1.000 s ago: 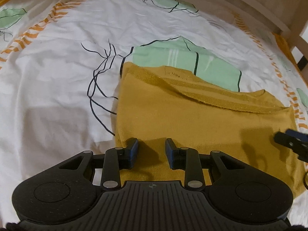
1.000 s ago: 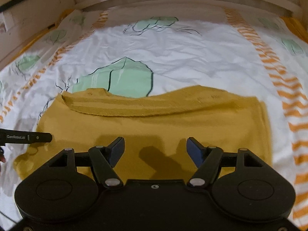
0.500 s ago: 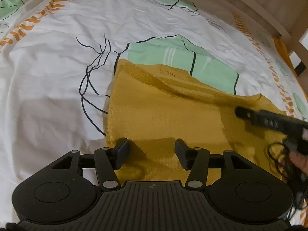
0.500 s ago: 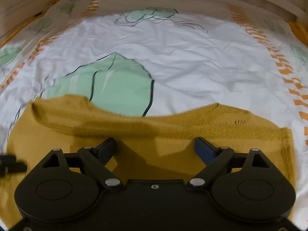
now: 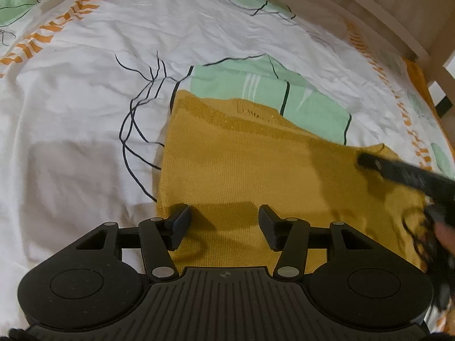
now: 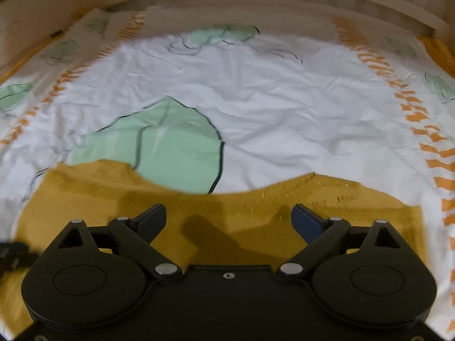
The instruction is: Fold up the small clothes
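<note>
A mustard-yellow knit garment (image 5: 244, 164) lies flat on the bed, its far edge folded over in a band. My left gripper (image 5: 224, 221) is open and empty, low over the garment's near left part. My right gripper (image 6: 229, 218) is open wide and empty over the garment (image 6: 227, 213) near its far edge. The right gripper also shows as a dark blurred bar in the left wrist view (image 5: 403, 176), over the garment's right side. The garment's near edge is hidden under both grippers.
The bedsheet (image 5: 85, 91) is white with green leaf shapes, black lines and orange stripes. A wooden bed frame (image 5: 384, 14) runs along the far and right sides. A black cable (image 5: 421, 227) hangs by the right gripper.
My left gripper's jaws have opened wider. My right gripper has moved forward over the garment toward its far edge, jaws still wide. The garment itself lies as before.
</note>
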`<state>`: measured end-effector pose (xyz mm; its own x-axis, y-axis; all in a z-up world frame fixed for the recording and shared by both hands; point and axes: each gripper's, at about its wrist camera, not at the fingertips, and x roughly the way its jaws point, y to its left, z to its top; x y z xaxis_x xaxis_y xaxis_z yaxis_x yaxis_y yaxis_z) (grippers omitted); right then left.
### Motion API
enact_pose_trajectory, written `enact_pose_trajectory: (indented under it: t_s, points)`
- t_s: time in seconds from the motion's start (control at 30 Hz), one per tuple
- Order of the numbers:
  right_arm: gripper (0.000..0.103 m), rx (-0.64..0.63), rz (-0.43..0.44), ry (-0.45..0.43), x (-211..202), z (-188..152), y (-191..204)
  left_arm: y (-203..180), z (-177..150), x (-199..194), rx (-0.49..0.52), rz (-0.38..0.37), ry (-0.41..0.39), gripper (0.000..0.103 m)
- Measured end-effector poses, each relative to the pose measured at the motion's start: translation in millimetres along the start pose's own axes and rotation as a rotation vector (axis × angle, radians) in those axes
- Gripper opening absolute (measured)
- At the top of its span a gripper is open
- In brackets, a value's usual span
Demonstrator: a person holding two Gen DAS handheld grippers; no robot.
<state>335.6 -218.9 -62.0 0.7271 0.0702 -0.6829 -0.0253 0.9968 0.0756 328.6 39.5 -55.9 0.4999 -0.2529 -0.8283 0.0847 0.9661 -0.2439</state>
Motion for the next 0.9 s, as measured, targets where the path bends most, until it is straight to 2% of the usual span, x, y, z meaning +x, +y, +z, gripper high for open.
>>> enact_pose_trajectory:
  t_s: [0.17, 0.3, 0.37, 0.57, 0.7, 0.9]
  points:
    - [0.096, -0.080, -0.002, -0.002, -41.1, -40.5, 7.3, -3.3, -0.7, -4.9, 0.016, 0.012, -0.013, 0.051]
    - [0.096, -0.165, -0.026, 0.056, -52.3, -82.5, 17.7, -6.3, -2.7, -6.1, 0.032, 0.019, -0.011, 0.052]
    - [0.099, -0.223, -0.050, 0.037, -59.6, -99.4, 23.3, -7.4, -3.2, -5.9, 0.037, 0.020, -0.007, 0.052]
    - [0.099, -0.246, -0.053, 0.024, -72.0, -105.5, 22.1, -10.2, -5.3, -2.3, 0.059, 0.041, 0.002, 0.052]
    - [0.099, -0.189, -0.039, 0.002, -80.2, -98.2, 8.8, -10.3, -6.3, -0.2, 0.070, 0.048, 0.010, 0.051]
    - [0.100, 0.085, -0.001, -0.020, -95.7, -85.6, -49.5, -10.5, -6.8, 1.1, 0.070, 0.052, 0.013, 0.052]
